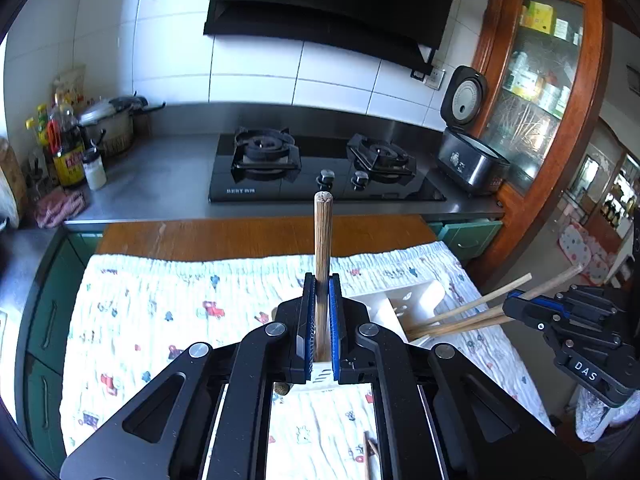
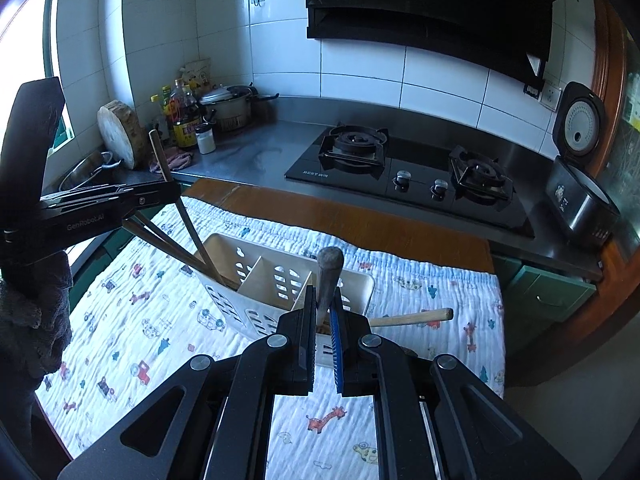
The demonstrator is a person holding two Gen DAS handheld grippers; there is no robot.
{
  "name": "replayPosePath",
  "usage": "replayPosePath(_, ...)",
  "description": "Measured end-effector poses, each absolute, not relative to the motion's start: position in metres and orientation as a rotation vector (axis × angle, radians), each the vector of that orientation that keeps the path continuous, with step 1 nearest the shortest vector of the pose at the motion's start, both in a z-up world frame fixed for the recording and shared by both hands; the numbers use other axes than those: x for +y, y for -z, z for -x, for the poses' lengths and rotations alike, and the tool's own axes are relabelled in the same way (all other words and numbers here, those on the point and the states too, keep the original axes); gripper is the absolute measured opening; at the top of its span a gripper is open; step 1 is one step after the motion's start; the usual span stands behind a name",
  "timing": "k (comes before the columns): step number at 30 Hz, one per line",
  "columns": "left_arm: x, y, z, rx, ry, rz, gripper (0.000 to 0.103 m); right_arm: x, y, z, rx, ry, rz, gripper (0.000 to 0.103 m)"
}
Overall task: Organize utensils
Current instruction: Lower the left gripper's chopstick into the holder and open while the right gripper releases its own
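My left tool (image 1: 322,320) is pinching 1 chopstick (image 1: 323,240), which stands upright between the blue pads and points toward the stove. My right tool (image 2: 325,320) is pinching a thick wooden handle (image 2: 330,276); its rounded end sticks up past the pads, and I cannot tell what kind of utensil it belongs to.

Just beyond both tools the white caddy (image 2: 264,280) stands on the printed cloth (image 2: 160,320) that covers the desk (image 2: 360,220). It has slotted walls and dividers. More chopsticks (image 2: 192,236) lean out of its left compartment in the right view, crossing under my left tool. The handle I hold in the right tool is over the caddy's right end; whether its lower end is inside I cannot tell. Another wooden handle (image 2: 416,316) sticks out level just right of the caddy.

Behind the desk runs a steel counter with a 2-burner stove (image 1: 320,168), a rice cooker (image 1: 468,152) with its lid up, and bottles (image 1: 68,148) beside a pot (image 1: 112,128).
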State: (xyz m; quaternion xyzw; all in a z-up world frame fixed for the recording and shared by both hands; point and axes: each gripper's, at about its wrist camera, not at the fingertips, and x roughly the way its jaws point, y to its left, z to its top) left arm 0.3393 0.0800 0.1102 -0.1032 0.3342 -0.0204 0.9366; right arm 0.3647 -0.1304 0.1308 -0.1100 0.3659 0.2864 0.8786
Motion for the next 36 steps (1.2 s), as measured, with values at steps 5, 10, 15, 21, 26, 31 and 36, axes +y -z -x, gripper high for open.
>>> replayPosePath(5,0.079,-0.101,-0.341,0.703,0.042,0.209,0.006,-0.131,-0.126,-0.370,0.776,-0.590,0.217,0.007)
replayPosePath(10,0.081,-0.097,-0.341,0.709,0.043,0.215,0.006,-0.133,-0.120,-0.372,0.783,-0.585,0.208,0.007)
replayPosePath(15,0.081,-0.096,-0.340,0.712,0.035,0.215,0.007,-0.137,-0.120,-0.373,0.781,-0.584,0.195,0.008)
replayPosePath(21,0.084,-0.097,-0.339,0.712,0.035,0.228,0.012,-0.144,-0.126,-0.371,0.763,-0.573,0.182,0.024)
replayPosePath(26,0.084,-0.103,-0.331,0.687,0.041,0.240,0.031,-0.152,-0.134,-0.364,0.733,-0.555,0.176,0.041)
replayPosePath(31,0.083,-0.114,-0.317,0.646,0.046,0.234,0.042,-0.159,-0.140,-0.355,0.714,-0.540,0.172,0.054)
replayPosePath(36,0.078,-0.129,-0.294,0.597,0.056,0.231,0.053,-0.166,-0.148,-0.339,0.676,-0.522,0.179,0.065)
